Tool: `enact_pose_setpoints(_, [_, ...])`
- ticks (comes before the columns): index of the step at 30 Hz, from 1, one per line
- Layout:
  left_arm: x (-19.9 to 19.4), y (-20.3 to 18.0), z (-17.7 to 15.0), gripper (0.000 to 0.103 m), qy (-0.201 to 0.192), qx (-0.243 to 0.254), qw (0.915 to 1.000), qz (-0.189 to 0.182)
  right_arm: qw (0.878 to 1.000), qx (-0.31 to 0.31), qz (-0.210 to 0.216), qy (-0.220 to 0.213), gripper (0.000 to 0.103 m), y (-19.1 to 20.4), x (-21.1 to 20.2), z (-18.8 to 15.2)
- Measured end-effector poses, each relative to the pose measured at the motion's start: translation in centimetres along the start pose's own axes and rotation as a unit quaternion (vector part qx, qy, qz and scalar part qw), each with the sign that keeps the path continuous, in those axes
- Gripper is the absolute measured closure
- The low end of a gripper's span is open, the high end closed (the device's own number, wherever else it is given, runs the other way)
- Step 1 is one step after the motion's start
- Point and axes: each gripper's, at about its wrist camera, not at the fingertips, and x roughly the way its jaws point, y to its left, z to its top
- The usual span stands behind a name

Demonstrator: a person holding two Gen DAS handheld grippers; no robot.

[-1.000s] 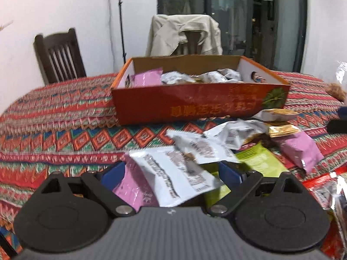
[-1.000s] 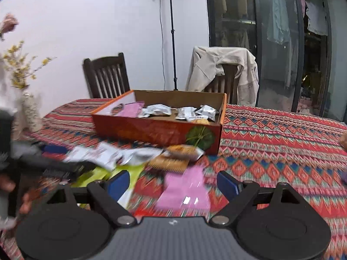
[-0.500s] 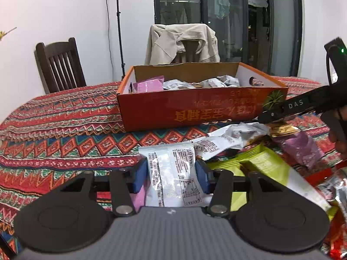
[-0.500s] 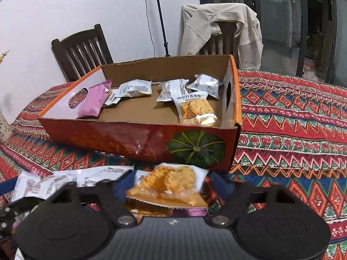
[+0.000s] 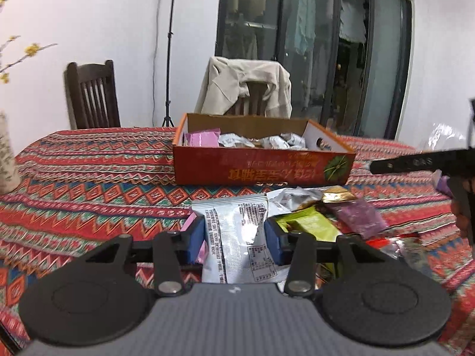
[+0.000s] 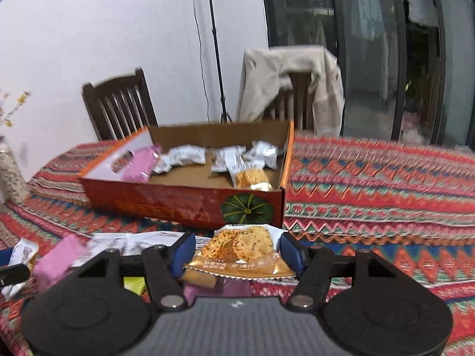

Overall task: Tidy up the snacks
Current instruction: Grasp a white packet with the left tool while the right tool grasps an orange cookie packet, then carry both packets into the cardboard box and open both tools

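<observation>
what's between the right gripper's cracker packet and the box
Right wrist view: only bare patterned tablecloth separates the cracker packet from the box front.

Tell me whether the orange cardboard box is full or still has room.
Still has room. The orange cardboard box holds a few packets along its back half, with bare brown floor visible in front of them.

The right gripper, whose jaws have just been closing, clamps a gold cracker packet before the orange box.

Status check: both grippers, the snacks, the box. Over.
Left gripper just closed on white packet. Right gripper just closed on cracker packet. Orange box ahead, open, path clear.
</observation>
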Motion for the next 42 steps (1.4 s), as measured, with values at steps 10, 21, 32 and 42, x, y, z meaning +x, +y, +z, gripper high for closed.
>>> enact_pose_setpoints(10, [-8.3, -1.4, -1.8, 0.058, -0.024, -0.006, 0.9997, -0.002, 0.998, -0.003, 0.035, -0.052, 0.040, 2.0, -13.1, -5.7])
enact_pose_setpoints(21, [-13.7, -2.6, -2.9, 0.058, -0.045, 0.004, 0.9990, 0.002, 0.998, 0.001, 0.050, -0.045, 0.040, 3.4, -19.2, -10.8])
enact_pose_setpoints(32, [-14.4, -2.5, -3.0, 0.058, -0.047, 0.001, 0.9989, -0.008, 0.996, -0.015, 0.059, -0.058, 0.040, 4.8, -21.6, -11.4])
enact_pose_setpoints(42, [-9.9, -1.0, 0.2, 0.058, -0.038, 0.000, 0.9982, -0.045, 0.996, -0.021, 0.058, -0.060, 0.040, 4.3, -19.3, -9.3])
